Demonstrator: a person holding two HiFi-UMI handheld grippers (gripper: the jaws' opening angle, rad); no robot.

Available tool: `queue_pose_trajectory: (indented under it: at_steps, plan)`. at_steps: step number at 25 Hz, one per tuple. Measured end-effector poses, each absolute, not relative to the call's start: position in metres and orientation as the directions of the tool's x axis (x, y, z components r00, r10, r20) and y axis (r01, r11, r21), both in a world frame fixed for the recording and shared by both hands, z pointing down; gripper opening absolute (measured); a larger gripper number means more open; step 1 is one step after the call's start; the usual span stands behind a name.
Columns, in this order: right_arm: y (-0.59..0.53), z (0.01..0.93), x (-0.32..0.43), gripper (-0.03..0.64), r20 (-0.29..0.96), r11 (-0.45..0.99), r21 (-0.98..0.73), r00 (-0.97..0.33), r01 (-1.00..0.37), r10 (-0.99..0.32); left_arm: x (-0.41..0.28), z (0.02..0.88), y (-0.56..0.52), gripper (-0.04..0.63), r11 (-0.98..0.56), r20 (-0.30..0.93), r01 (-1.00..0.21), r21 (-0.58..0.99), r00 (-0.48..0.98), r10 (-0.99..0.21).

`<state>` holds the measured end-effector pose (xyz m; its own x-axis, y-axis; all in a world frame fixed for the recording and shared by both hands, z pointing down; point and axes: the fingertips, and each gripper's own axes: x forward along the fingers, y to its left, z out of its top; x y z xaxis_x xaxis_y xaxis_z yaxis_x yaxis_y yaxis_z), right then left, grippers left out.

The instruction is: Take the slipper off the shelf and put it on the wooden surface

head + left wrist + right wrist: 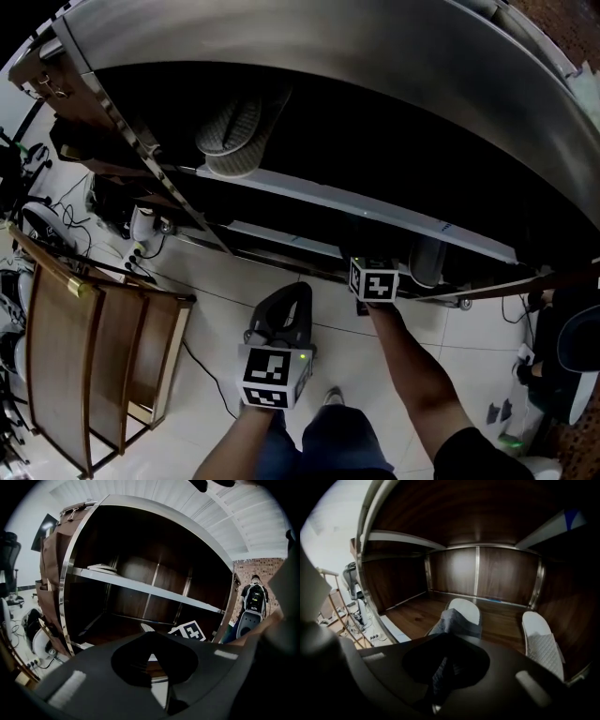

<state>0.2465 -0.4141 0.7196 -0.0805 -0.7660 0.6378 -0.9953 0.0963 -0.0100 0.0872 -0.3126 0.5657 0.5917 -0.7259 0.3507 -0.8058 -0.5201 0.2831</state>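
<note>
Slipper (458, 618), half hidden, seemingly clamped by right gripper (445, 641).

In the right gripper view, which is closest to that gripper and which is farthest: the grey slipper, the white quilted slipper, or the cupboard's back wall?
1. grey slipper, middle, in the jaws.
2. white quilted slipper, lying on the right.
3. back wall, far behind both.

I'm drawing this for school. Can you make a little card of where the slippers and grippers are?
Right gripper: shut on grey slipper, inside the bottom compartment
Wooden surface: beneath that slipper
Other slipper: lying on the wood, to the right
Upper shelf: slipper pair at its left end
Left gripper: shut, empty, outside the shelves
</note>
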Motion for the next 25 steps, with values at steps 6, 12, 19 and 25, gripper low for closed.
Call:
queue_pose_trajectory:
  at_steps: [6, 12, 19, 25]
  plan:
    - [-0.393, 0.696, 0.228, 0.012, 0.622, 0.163, -0.035, -0.149, -0.986, -0.769, 0.085, 0.559, -0.304, 0.005, -0.491, 0.357, -0.827, 0.275, 0.562, -0.746]
    - [-0.358, 0.662, 0.205, 0.012, 0.61, 0.226, -0.059, -0.214, -0.972, -0.763, 0.071, 0.546, -0.295, 0.006, -0.414, 0.35, -0.867, 0.278, 0.492, -0.797]
    - [-0.309, 0.619, 0.182, 0.012, 0.589, 0.294, -0.088, -0.288, -0.952, -0.755, 0.064, 0.521, -0.27, 0.005, -0.367, 0.34, -0.893, 0.261, 0.441, -0.83]
    - [-0.273, 0.582, 0.166, 0.012, 0.565, 0.335, -0.118, -0.341, -0.935, -0.752, 0.056, 0.486, -0.245, 0.006, -0.336, 0.308, -0.91, 0.244, 0.401, -0.863]
